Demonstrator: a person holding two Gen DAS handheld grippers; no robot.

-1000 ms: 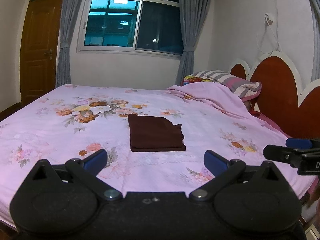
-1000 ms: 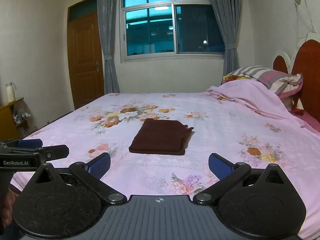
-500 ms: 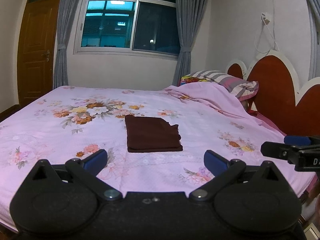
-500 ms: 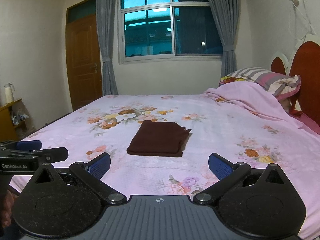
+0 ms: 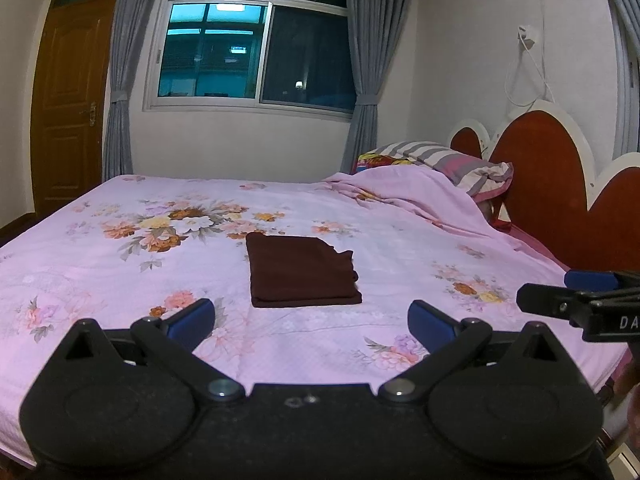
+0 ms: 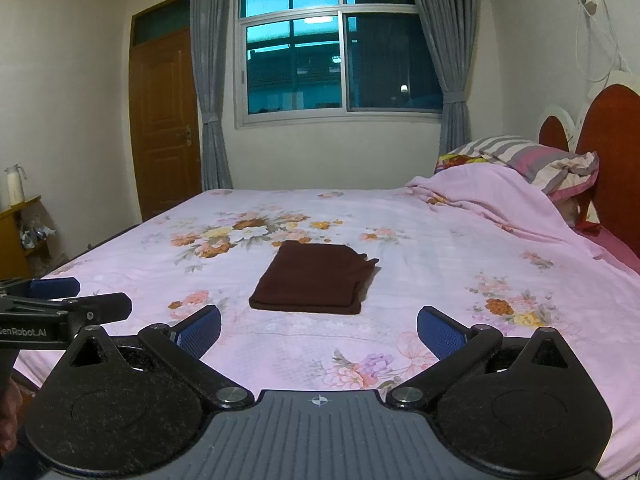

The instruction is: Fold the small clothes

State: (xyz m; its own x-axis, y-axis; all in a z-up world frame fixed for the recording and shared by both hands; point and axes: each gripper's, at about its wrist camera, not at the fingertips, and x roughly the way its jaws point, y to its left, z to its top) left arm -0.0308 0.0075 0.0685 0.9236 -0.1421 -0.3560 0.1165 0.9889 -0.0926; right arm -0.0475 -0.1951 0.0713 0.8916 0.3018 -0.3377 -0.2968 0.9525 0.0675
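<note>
Currently the dark brown garment (image 5: 302, 270) lies folded into a flat rectangle near the middle of the bed (image 5: 100, 272), on the pink floral sheet. It's a plain maroon-brown knit with no print visible. The near and left edges are straight and clean, with stacked layers showing along the near edge in the right wrist view (image 6: 316, 276). The right side is less tidy: a small flap or corner pokes out near the far right corner, and the right edge looks slightly stepped. The top surface is smooth and lies flat on the sheet.

Left gripper (image 5: 312, 318): jaws spread wide, blue pads well apart, nothing between them. It hovers over the near edge of the bed, short of the garment and not touching it.

Right gripper (image 6: 318, 330): same state, fingers wide apart and empty, also held short of the garment with bare sheet between the pads and the cloth.

Each gripper shows at the edge of the other's view, so they are side by side.

Background: a striped pillow (image 5: 452, 164) at the head end, partly under a bunched pink cover, against the red headboard (image 5: 540, 176). Window (image 5: 256, 40) with grey curtains on the far wall, a wooden door (image 5: 68, 108) to its left.
</note>
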